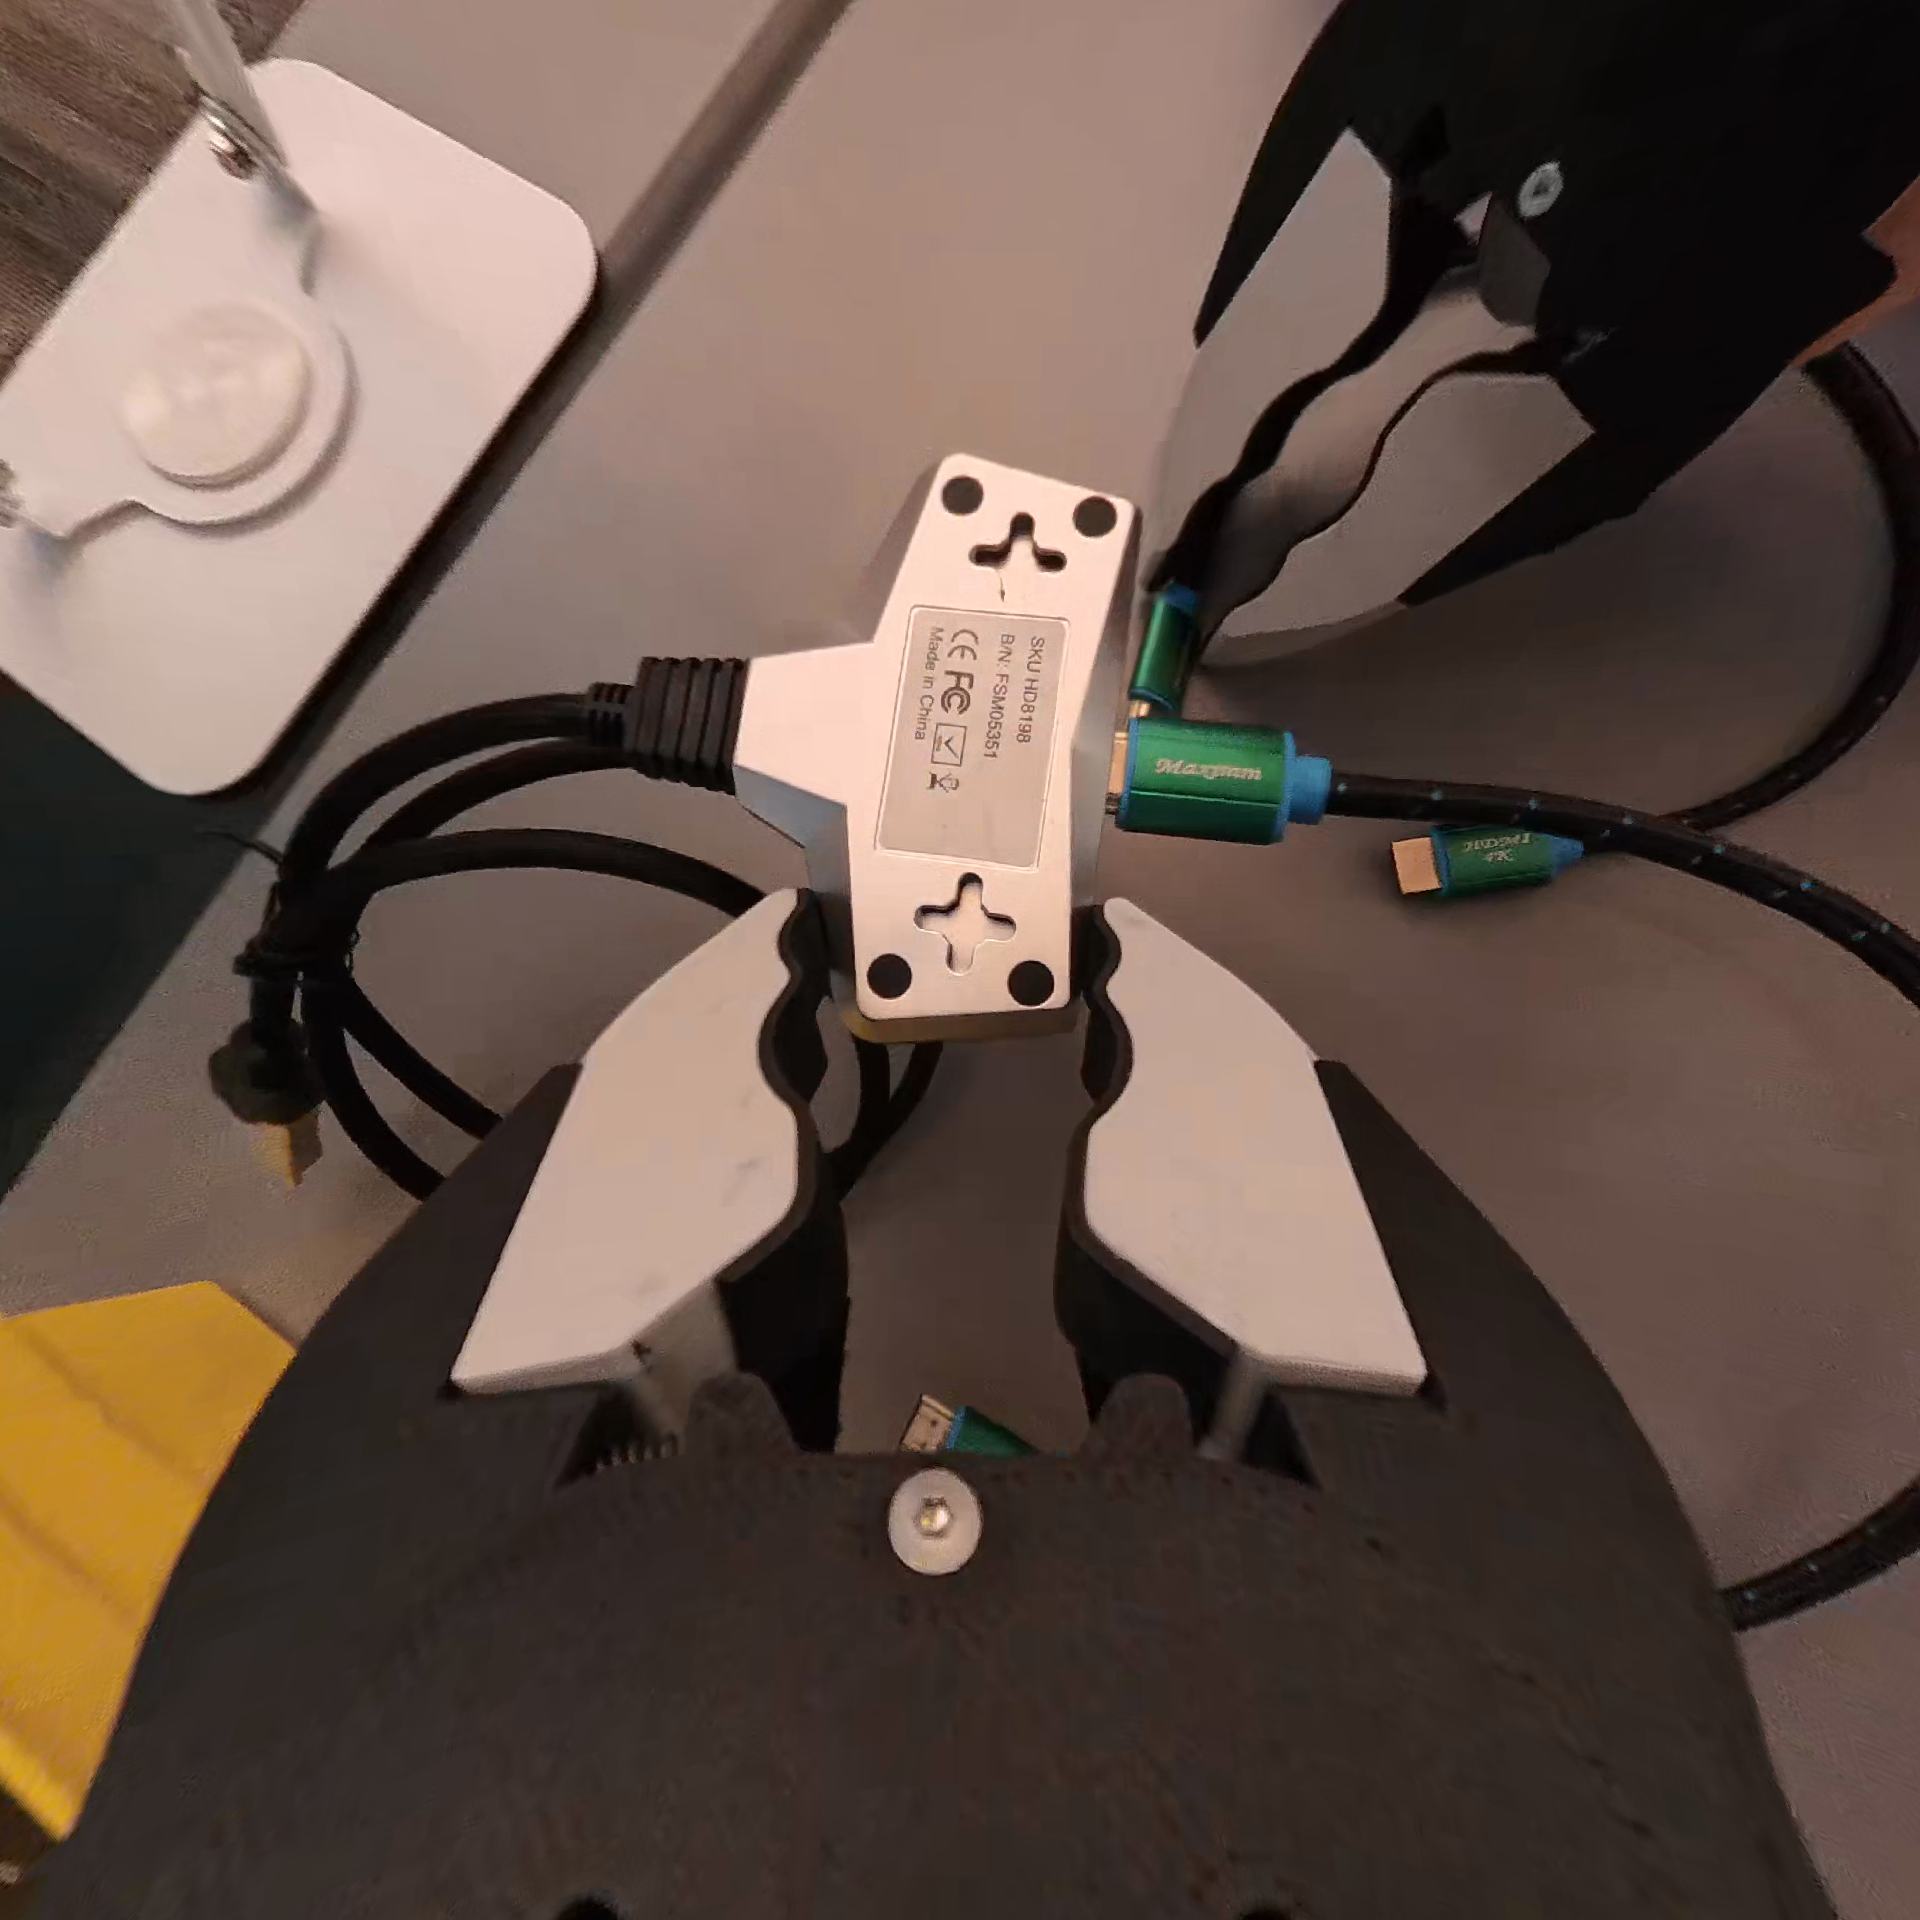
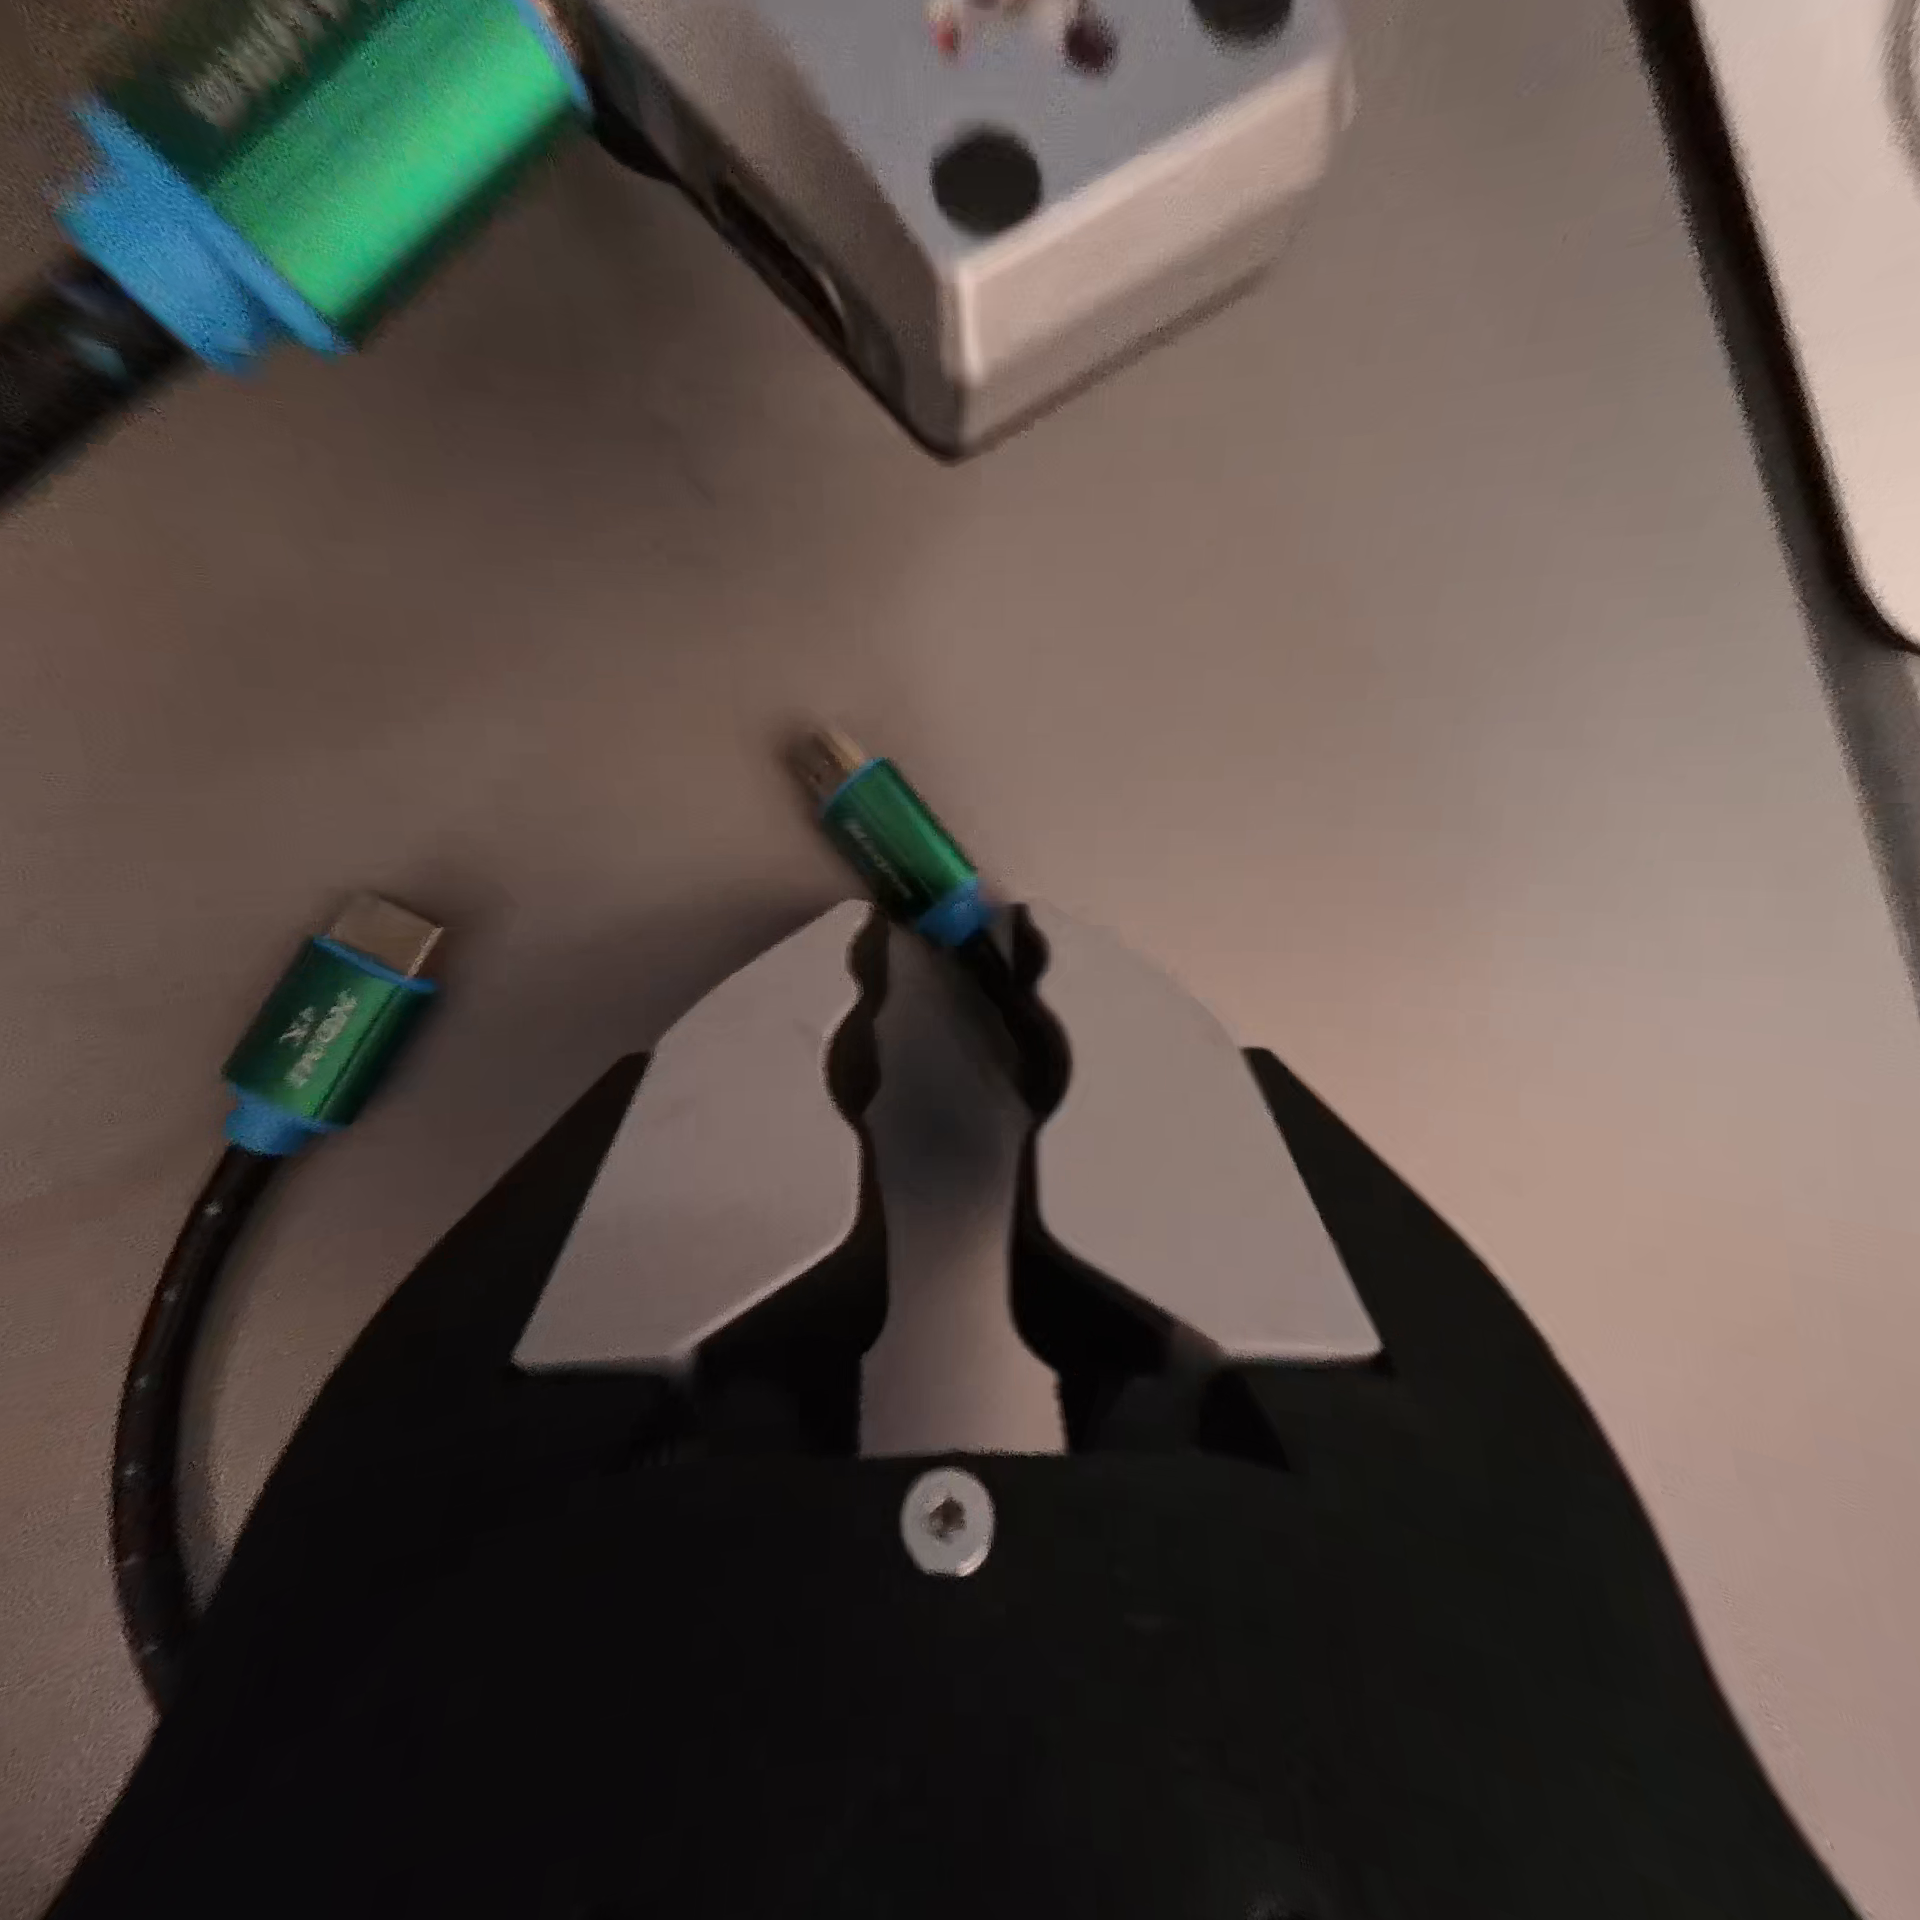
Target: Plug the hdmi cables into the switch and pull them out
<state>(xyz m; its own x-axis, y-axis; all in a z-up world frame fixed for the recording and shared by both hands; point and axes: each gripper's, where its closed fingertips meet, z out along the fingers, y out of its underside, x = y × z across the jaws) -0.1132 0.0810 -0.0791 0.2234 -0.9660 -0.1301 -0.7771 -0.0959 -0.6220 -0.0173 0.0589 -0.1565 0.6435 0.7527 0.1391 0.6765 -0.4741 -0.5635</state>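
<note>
My left gripper (image 1: 951,935) is shut on the near end of the silver HDMI switch (image 1: 966,748) and holds it label side up above the grey table. One green HDMI plug (image 1: 1205,774) sits in a port on the switch's right side; it also shows blurred in the right wrist view (image 2: 332,177). My right gripper (image 2: 945,925) is at the switch's far right corner (image 2: 1091,208), its jaws a narrow gap apart. A second green plug (image 2: 894,842) lies just beyond its tips, and its cable runs between the fingers along the right one, not clamped.
A third green plug (image 1: 1481,857) lies loose on the table to the right. Another plug (image 1: 982,1439) shows under my left gripper. The switch's own black cables (image 1: 343,935) coil at left. A white stand base (image 1: 260,416) is at far left and a yellow object (image 1: 104,1455) at near left. Left tips to right tips: about 12 cm.
</note>
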